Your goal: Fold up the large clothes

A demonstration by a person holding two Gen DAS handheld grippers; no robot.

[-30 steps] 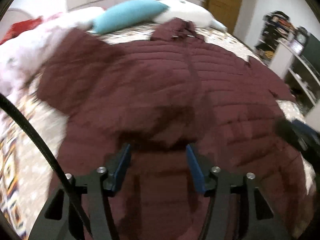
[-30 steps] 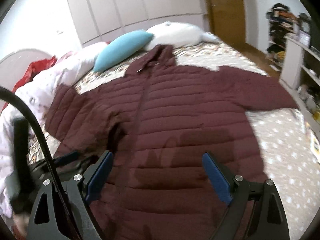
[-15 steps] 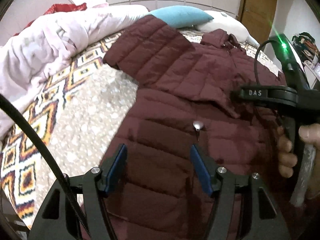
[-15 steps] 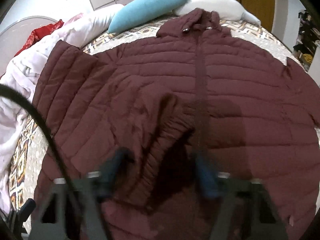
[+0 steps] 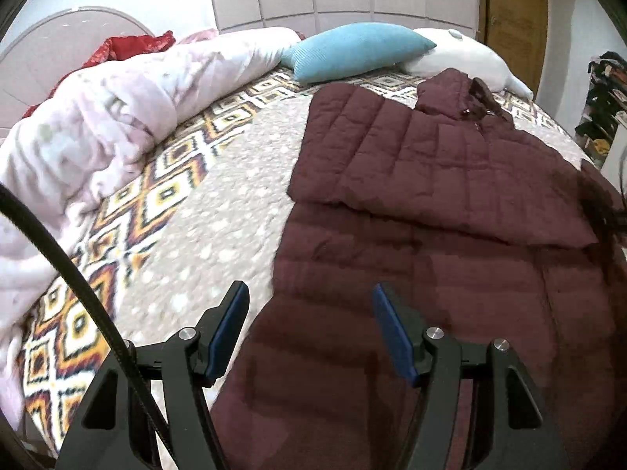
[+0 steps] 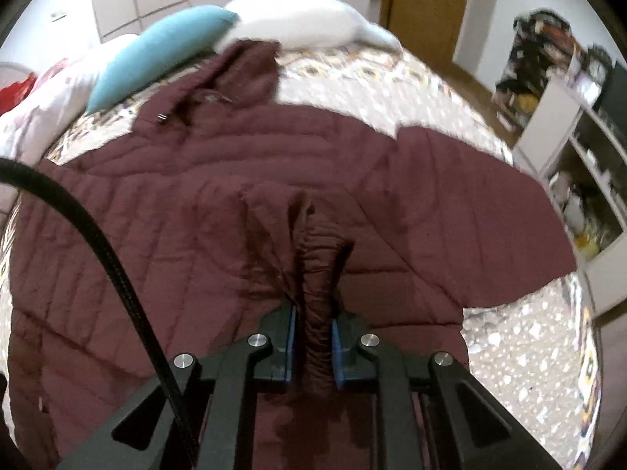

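1. My right gripper (image 6: 312, 346) has just been closing, and its blue pads now pinch a gathered ridge of the maroon puffer jacket (image 6: 274, 180) between them; a second ago those jaws stood wide over flat quilting with nothing in them

2. My left gripper (image 5: 309, 333) hangs about half open with nothing gripped, its left pad over the patterned bedspread (image 5: 203, 196) and its right pad over the jacket's side edge; a moment ago it looked straight down on the jacket's middle, so it has swung out toward that edge

3. I judge this as the start of a fold: the right side has its hold, and the left looks placed to take the hem or side next (though it touches nothing yet)

4. The jacket lies spread on the bed, collar toward the blue pillow (image 5: 356, 51) and the white pillow (image 5: 462, 55)

5. Only the left view shows one sleeve (image 5: 431, 164) already laid across the chest, and the pink duvet (image 5: 98, 117) bunched beside it

6. Only the right view shows the grip itself, the other sleeve (image 6: 490, 203) stretched out flat toward the shelving (image 6: 580, 149), and the door (image 6: 427, 4)
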